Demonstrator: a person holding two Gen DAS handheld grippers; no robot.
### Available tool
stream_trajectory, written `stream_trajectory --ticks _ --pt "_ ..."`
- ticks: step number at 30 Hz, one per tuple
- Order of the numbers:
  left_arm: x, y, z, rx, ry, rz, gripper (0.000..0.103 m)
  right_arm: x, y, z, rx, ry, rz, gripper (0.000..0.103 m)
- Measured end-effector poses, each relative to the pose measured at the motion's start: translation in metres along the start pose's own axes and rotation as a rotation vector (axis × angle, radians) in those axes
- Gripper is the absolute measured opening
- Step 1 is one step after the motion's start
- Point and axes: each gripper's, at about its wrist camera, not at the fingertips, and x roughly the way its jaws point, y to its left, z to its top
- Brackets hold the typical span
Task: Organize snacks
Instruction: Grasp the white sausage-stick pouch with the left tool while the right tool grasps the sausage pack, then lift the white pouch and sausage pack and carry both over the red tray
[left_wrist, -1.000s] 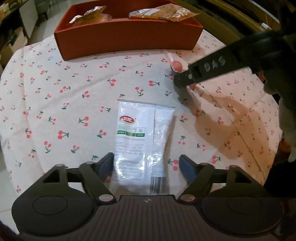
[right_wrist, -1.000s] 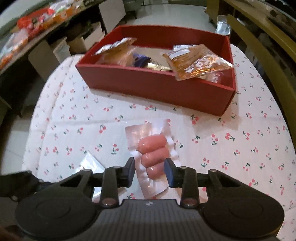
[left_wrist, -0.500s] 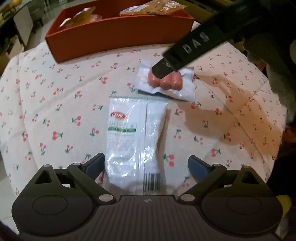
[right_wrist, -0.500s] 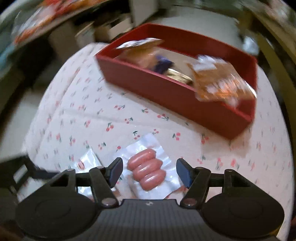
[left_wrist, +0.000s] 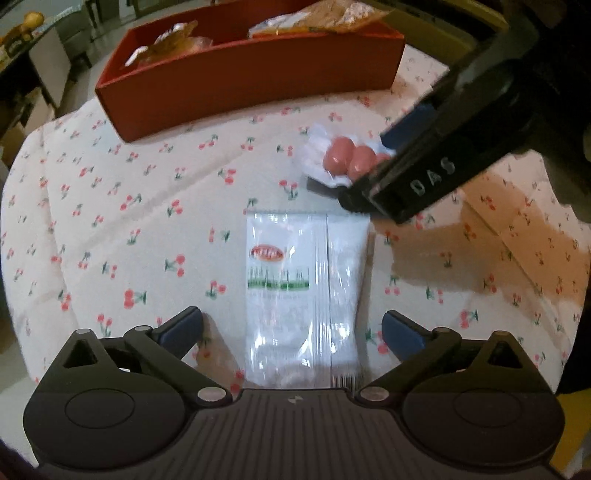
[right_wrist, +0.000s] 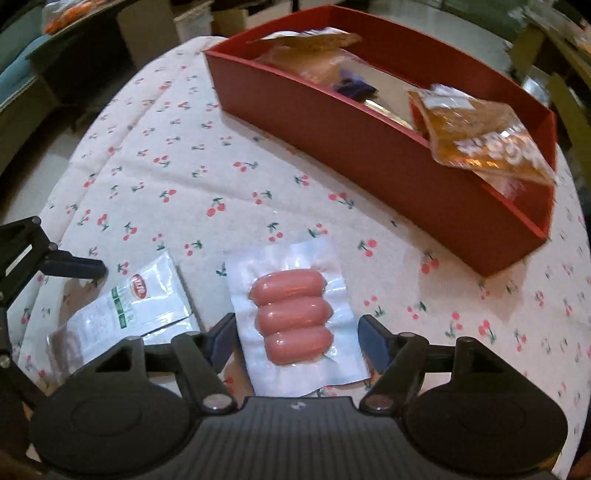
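Note:
A white snack packet lies flat on the cherry-print tablecloth between the open fingers of my left gripper. It also shows in the right wrist view. A clear vacuum pack of three pink sausages lies flat between the open fingers of my right gripper. In the left wrist view the sausage pack sits just beyond the white packet, partly hidden by the right gripper. A red box with several snack bags stands at the far side.
An orange snack bag hangs over the red box's right end. The red box spans the far table in the left wrist view. Shelves and furniture surround the round table.
My right gripper opened wider and the sausage pack now lies flat between its fingers, turned and closer to the white packet. My left gripper opened wider around the white packet.

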Motion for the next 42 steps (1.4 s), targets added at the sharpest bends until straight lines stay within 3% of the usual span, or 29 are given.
stream_trajectory --ticks 4,5,6,9,10,11,15,17,20,21,22,23,25,32,35,42 --pt "0.000 0.000 0.003 0.016 -0.009 -0.005 0.102 -0.005 0.007 -0.008 0.003 0.010 -0.034 0.091" --pt "-0.001 0.002 0.004 0.002 0.000 -0.005 0.100 -0.009 0.008 -0.010 0.007 0.008 -0.036 0.081" --pt "-0.002 0.002 0.003 -0.007 -0.005 0.008 0.096 -0.014 0.007 -0.012 0.022 -0.001 -0.027 0.081" --pt "-0.010 0.002 0.000 -0.006 -0.023 0.017 0.077 -0.029 0.002 -0.016 0.064 -0.038 -0.027 0.072" --pt "-0.013 0.002 0.000 -0.012 -0.025 0.010 0.061 -0.032 0.001 -0.018 0.082 -0.047 -0.030 0.070" --pt "-0.015 0.003 0.000 -0.031 -0.024 -0.005 0.056 -0.033 0.002 -0.019 0.091 -0.046 -0.027 0.068" --pt "-0.018 0.001 -0.002 -0.062 -0.019 -0.012 0.052 -0.038 0.004 -0.025 0.101 -0.061 0.005 0.062" --pt "-0.019 -0.003 -0.004 -0.046 -0.024 -0.009 0.050 -0.038 0.006 -0.026 0.101 -0.057 0.006 0.048" --pt "-0.019 -0.004 -0.004 -0.043 -0.020 -0.018 0.051 -0.039 0.002 -0.026 0.117 -0.053 0.019 0.046" --pt "-0.019 -0.004 -0.005 -0.041 -0.020 -0.019 0.051 -0.040 0.000 -0.026 0.115 -0.062 0.007 0.049" --pt "-0.019 -0.003 -0.005 -0.044 -0.020 -0.018 0.053 -0.042 -0.001 -0.025 0.106 -0.075 -0.008 0.063" --pt "-0.019 -0.002 -0.005 -0.050 -0.018 -0.021 0.054 -0.042 -0.001 -0.024 0.091 -0.079 -0.019 0.086" --pt "-0.019 0.000 -0.005 -0.053 -0.018 -0.028 0.055 -0.039 0.002 -0.021 0.033 -0.079 -0.032 0.103" --pt "-0.021 0.004 -0.010 -0.042 -0.019 -0.050 0.057 -0.005 0.011 -0.017 -0.118 0.000 -0.041 0.103" --pt "-0.022 0.006 -0.012 -0.049 -0.020 -0.060 0.058 -0.008 -0.001 -0.021 -0.026 0.003 0.011 0.099" --pt "-0.024 0.006 -0.010 -0.064 -0.019 -0.055 0.053 -0.020 0.001 -0.038 0.063 0.001 -0.021 0.098"
